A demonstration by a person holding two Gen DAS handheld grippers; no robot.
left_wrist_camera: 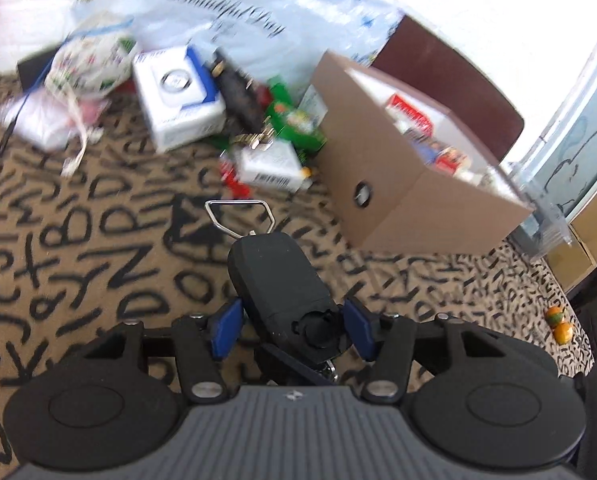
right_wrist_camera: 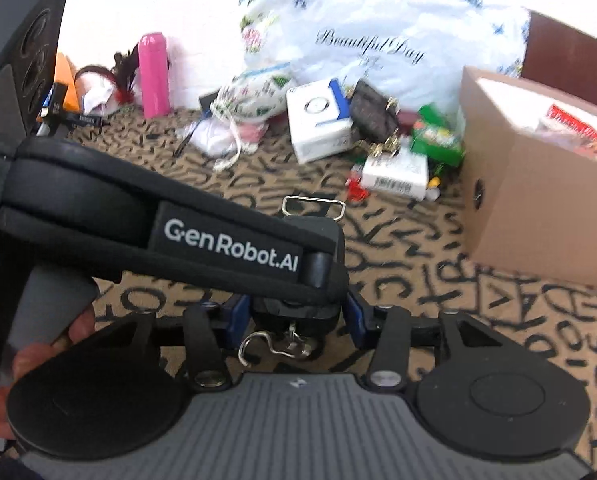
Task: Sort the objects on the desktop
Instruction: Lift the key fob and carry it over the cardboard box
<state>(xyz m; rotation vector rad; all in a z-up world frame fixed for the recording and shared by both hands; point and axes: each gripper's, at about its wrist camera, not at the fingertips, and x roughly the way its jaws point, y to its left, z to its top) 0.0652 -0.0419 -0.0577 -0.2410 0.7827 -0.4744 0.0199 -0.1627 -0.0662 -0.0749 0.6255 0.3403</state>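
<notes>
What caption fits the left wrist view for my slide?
Left gripper holds a black gadget with a wire loop above the lettered cloth, with a cardboard box and clutter beyond.

Home room, cluttered tabletop. Letter-print tablecloth (left_wrist_camera: 98, 248) under a heap of household odds: plastic bag (right_wrist_camera: 378, 52) printed "Beautiful Day", floral pouch (left_wrist_camera: 86, 60), white box (left_wrist_camera: 178, 96), pink flask (right_wrist_camera: 153, 76), green snack packs (left_wrist_camera: 294, 120). Cardboard box (left_wrist_camera: 378, 184) full of packaged goods. Dark chair back (left_wrist_camera: 450, 76) against white wall.
</notes>
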